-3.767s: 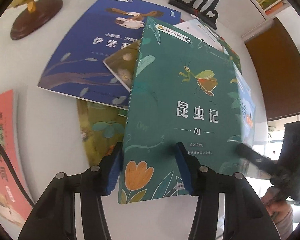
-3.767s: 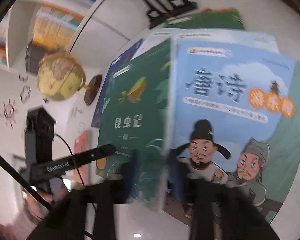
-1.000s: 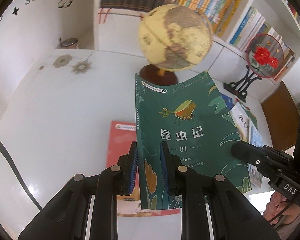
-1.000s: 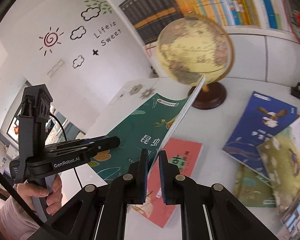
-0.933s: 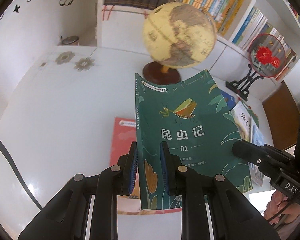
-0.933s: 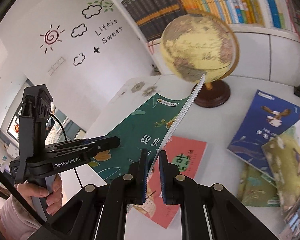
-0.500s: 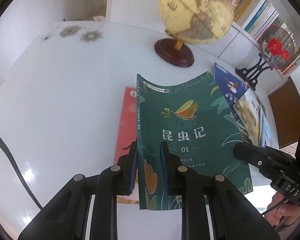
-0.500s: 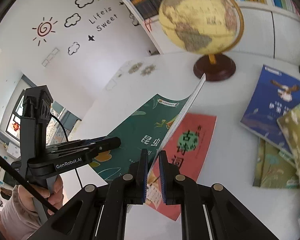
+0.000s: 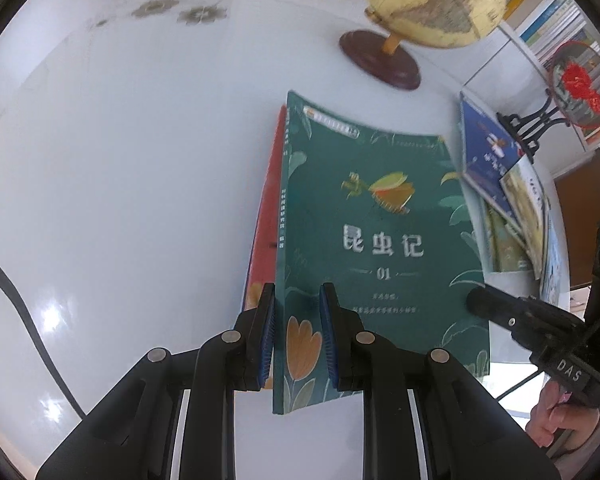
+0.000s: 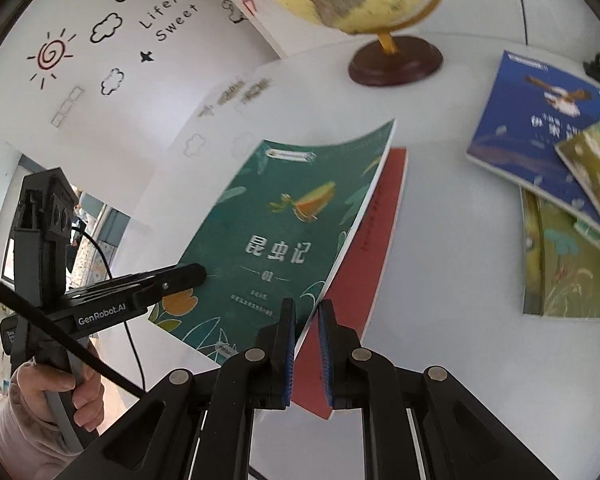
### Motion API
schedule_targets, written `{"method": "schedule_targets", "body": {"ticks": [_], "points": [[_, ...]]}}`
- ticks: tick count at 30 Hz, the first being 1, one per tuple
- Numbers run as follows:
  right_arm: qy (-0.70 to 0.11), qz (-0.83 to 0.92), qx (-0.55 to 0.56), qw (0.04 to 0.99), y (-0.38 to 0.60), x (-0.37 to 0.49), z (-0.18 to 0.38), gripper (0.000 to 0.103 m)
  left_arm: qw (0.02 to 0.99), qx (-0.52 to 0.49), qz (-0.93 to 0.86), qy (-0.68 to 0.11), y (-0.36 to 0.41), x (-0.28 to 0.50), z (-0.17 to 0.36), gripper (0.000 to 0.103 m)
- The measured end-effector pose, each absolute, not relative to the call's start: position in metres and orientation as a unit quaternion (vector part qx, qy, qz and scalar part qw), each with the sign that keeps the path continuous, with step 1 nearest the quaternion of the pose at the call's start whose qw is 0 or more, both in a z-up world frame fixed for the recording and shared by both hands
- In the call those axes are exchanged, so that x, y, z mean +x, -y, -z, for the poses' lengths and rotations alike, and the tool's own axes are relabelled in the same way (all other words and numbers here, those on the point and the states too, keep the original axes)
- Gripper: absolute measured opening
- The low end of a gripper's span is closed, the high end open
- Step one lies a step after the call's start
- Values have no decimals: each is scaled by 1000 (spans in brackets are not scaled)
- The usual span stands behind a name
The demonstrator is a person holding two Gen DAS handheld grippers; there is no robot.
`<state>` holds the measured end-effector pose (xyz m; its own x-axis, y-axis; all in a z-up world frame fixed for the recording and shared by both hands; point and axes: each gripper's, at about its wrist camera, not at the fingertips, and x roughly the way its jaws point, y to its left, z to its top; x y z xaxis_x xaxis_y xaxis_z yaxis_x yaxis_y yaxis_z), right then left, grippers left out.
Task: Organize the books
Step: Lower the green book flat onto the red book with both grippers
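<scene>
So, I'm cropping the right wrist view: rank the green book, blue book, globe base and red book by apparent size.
1. green book, though nearest the camera
2. blue book and red book: visible parts look alike, both partly covered
3. globe base

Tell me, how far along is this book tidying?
Early. One red book lies alone on the white table. The green insect book is in hand, gripped by both the left gripper and right gripper just above it. A loose pile beside the globe remains.
</scene>
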<state>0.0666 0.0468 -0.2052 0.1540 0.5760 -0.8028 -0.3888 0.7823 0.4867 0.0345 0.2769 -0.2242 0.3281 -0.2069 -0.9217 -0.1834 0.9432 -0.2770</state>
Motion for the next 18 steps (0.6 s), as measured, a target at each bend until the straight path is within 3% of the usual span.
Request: {"method": "schedule_targets", "body": {"ticks": [18], "points": [[-608, -287, 89, 735, -49, 71, 236, 11, 785, -162, -13, -597, -278, 35, 243, 24]]}}
